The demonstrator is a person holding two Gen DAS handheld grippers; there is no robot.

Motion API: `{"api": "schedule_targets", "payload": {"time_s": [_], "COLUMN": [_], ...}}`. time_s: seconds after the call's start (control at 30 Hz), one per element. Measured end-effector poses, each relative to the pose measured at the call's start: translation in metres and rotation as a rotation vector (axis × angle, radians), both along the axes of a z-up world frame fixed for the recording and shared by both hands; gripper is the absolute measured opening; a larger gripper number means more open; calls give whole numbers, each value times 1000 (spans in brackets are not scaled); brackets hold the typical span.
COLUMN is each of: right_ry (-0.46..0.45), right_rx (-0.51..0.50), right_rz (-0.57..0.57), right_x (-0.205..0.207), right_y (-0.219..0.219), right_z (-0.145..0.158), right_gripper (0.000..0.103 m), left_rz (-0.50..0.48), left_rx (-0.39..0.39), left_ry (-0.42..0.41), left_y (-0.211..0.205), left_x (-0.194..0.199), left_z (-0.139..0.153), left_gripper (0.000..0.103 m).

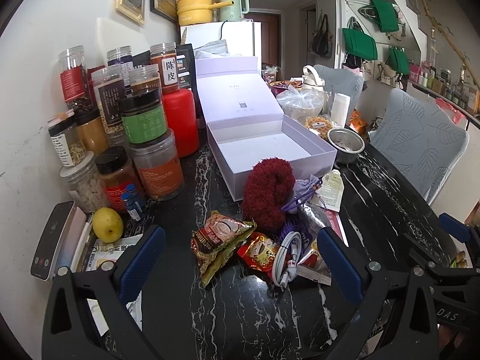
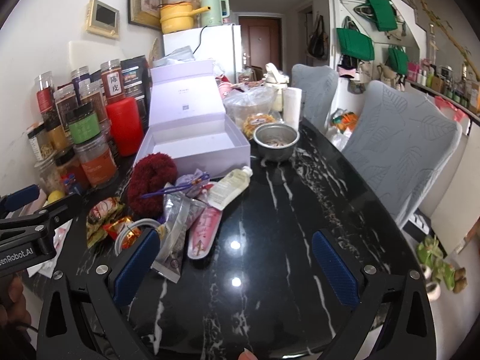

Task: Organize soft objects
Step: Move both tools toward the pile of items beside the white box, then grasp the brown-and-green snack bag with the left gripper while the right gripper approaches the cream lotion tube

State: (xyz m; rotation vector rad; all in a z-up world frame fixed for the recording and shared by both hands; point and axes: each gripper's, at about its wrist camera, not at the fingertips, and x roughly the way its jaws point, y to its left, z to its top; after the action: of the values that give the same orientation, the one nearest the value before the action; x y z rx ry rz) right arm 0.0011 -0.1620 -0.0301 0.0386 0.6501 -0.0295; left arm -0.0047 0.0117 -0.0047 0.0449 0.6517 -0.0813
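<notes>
1. You've got the black marble table [image 2: 300,210] stretched out ahead, its left side crowded with jars [image 1: 150,126].
2. The open lilac box [image 1: 270,150] sits at the far end of the clutter, empty inside; I'd judge that's where the soft things go.
3. Touching its near wall is the red fluffy scrunchie [image 1: 268,192], the biggest soft piece, with the purple drawstring pouch [image 2: 192,184] just to its right.
4. Nearer you lie the snack packets [image 1: 222,246], a white cable [image 1: 289,255] and a pink sachet [image 2: 205,231].
5. Your left gripper [image 1: 240,267] hovers low, spread wide, holding nothing, and it frames the packets.
6. Your right gripper [image 2: 235,270] is also spread wide and empty, over bare table to the right of the pile.
7. Go for the scrunchie's middle, squeeze gently, and lift clear of the pouch cord before crossing the box wall.
</notes>
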Motion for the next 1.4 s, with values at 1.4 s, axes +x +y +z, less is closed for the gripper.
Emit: {"api": "schedule_targets", "payload": {"time_s": [1.4], "right_ry": [169], "right_rx": [102], "right_rz": [126], "right_x": [90], "right_y": [9], "right_z": [-55], "right_gripper": [103], "left_rz": [-55], "left_rx": [-110], "left_ry": [251], "left_y": [49], "left_x": [109], "left_z": [-95], "left_gripper": [103]}}
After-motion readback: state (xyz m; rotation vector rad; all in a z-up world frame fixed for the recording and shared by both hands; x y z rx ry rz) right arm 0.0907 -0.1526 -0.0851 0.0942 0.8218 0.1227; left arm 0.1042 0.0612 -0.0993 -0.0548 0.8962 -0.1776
